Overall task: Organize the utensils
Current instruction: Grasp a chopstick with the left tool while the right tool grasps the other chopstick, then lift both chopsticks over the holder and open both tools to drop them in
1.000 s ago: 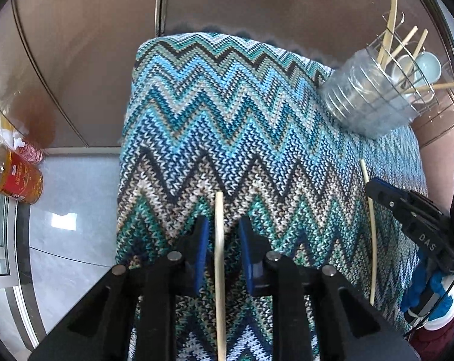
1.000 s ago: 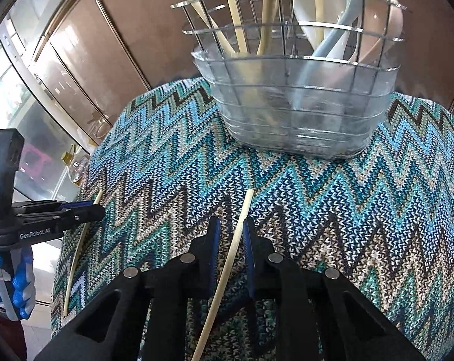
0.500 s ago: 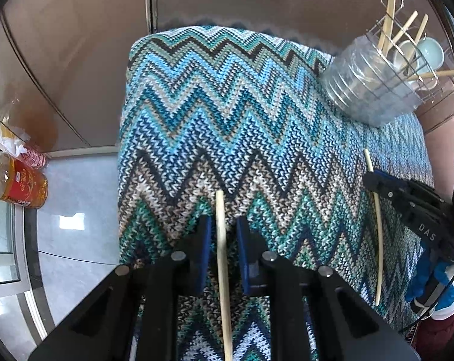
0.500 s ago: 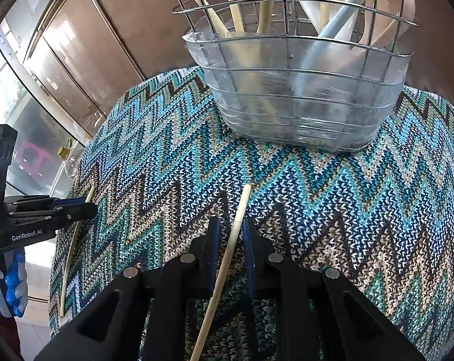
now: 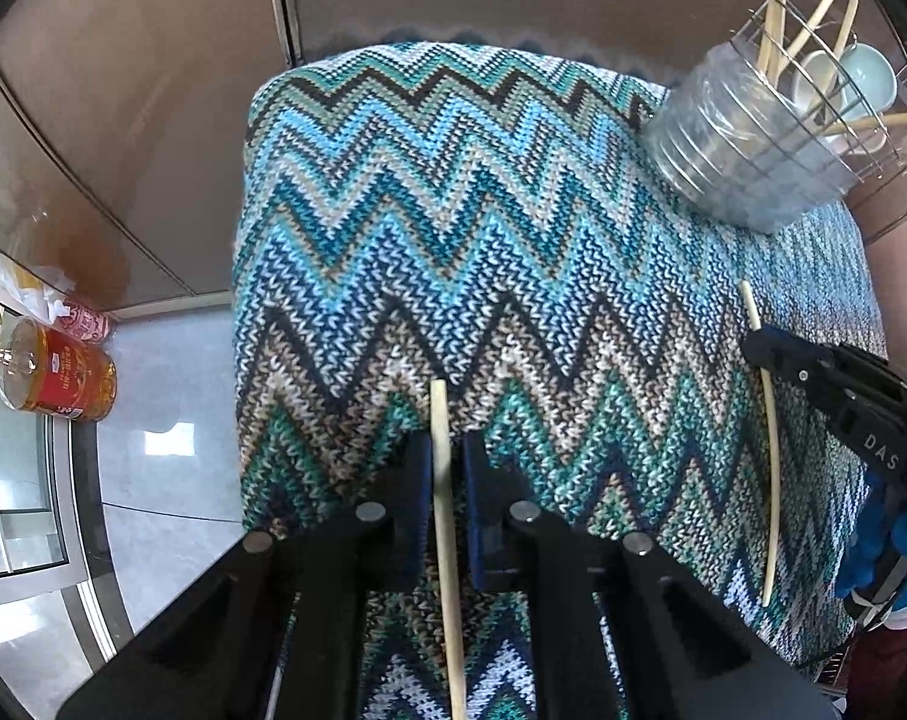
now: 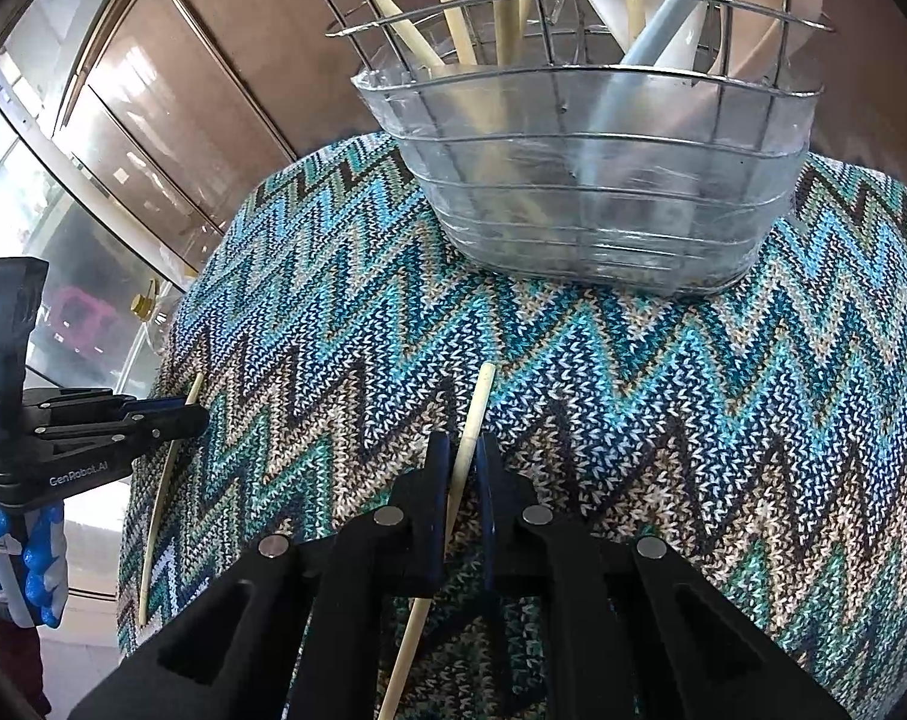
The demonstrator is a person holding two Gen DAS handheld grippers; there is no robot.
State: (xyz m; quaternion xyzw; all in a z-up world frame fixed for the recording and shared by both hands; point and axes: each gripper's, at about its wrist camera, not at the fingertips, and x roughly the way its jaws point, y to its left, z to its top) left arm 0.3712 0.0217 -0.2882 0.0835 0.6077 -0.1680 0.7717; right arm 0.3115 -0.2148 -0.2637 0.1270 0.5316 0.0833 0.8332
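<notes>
The landmark is the wire basket [image 6: 579, 180], standing at the far edge of the tabletop [image 5: 453, 228] with its zigzag knit cloth. It already holds several chopsticks and pale spoons, so the likely job left is to drop in the two sticks now in hand.

The right gripper [image 6: 465, 468] is closed on a chopstick [image 6: 474, 414]. The stick runs along the gripper's own axis, and its free tip points up and slightly right, toward the basket. The basket lies straight ahead of this gripper and near, its rim higher than the stick's tip. This arm is by far the closer of the two.

The left gripper [image 5: 441, 474] is likewise clamped on a second chopstick [image 5: 440, 420], which also lies lengthwise between the fingers, tip forward. From here the basket sits well apart, off to the far right, so this arm would have to swing across the cloth to reach it.

Whether either stick has left the cloth cannot be told for certain.

My judgement is that the right arm should go first. The stick must rise above the rim and tip toward vertical, lower end leading, aimed at the gap among the sticks already standing there. The wire rim and the leaning sticks are the likely snags.
</notes>
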